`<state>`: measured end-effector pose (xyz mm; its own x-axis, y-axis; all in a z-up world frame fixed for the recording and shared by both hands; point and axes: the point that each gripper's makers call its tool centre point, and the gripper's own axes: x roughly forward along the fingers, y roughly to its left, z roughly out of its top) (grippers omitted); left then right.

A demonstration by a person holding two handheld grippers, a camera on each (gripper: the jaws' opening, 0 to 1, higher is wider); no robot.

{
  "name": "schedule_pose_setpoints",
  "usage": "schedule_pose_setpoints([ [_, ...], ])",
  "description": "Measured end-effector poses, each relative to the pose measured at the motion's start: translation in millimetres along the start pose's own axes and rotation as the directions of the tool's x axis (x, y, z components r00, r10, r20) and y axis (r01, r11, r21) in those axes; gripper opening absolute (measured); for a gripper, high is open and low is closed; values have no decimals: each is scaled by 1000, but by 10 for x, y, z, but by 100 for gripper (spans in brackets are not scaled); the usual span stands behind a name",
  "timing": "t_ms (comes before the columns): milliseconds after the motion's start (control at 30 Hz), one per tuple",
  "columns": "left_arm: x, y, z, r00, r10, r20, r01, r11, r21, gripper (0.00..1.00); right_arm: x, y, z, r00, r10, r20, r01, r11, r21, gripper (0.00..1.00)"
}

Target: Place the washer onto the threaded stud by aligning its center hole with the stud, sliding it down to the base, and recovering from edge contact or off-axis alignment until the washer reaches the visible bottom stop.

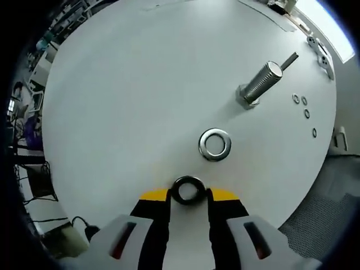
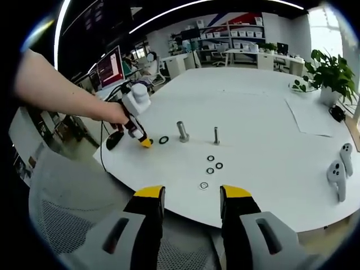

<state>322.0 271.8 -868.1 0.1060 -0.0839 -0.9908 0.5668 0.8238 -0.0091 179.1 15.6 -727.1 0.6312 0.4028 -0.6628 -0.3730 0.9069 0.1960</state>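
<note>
Here, dark washer (image 1: 188, 190) between left hand-held gripper (image 1: 188, 194) tips.

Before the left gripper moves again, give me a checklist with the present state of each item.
1. Black washer sits between the left gripper tips: ok.
2. Tips firmly clamped on it: cannot tell.
3. Threaded stud upright on the white table, nothing on it: ok.
4. Washer hole lined up over the stud: not ok, the washer is well short of it.
5. Silver washer lies flat between the gripper and the stud, in the path: not ok.
6. Right gripper open and held back past the table edge: ok.
</note>
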Motion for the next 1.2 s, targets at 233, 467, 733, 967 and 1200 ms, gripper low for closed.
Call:
schedule_pose_setpoints([
  [233, -11, -2, 3, 1000, 2, 12, -2, 1000, -13, 21, -1, -10, -13, 1000, -5, -6, 5, 1000, -1, 42],
  [467, -31, -8, -16, 1000, 14, 20, -14, 1000, 5, 20, -1, -13, -26, 1000, -8, -13, 8, 1000, -3, 41],
  [733, -22, 7, -16, 999, 7, 47, -9, 999, 37, 19, 4, -7, -41, 1000, -8, -23, 8, 1000, -12, 41],
  [967, -28, 1, -34, 999, 0, 52, -4, 997, 76, 19, 9, -17, -45, 1000, -12, -27, 12, 1000, -10, 42],
  [1200, -31, -44, -86, 1000, -5, 11, 4, 985, 175, 18, 9, -21, -47, 1000, -13, -29, 12, 1000, -9, 42],
])
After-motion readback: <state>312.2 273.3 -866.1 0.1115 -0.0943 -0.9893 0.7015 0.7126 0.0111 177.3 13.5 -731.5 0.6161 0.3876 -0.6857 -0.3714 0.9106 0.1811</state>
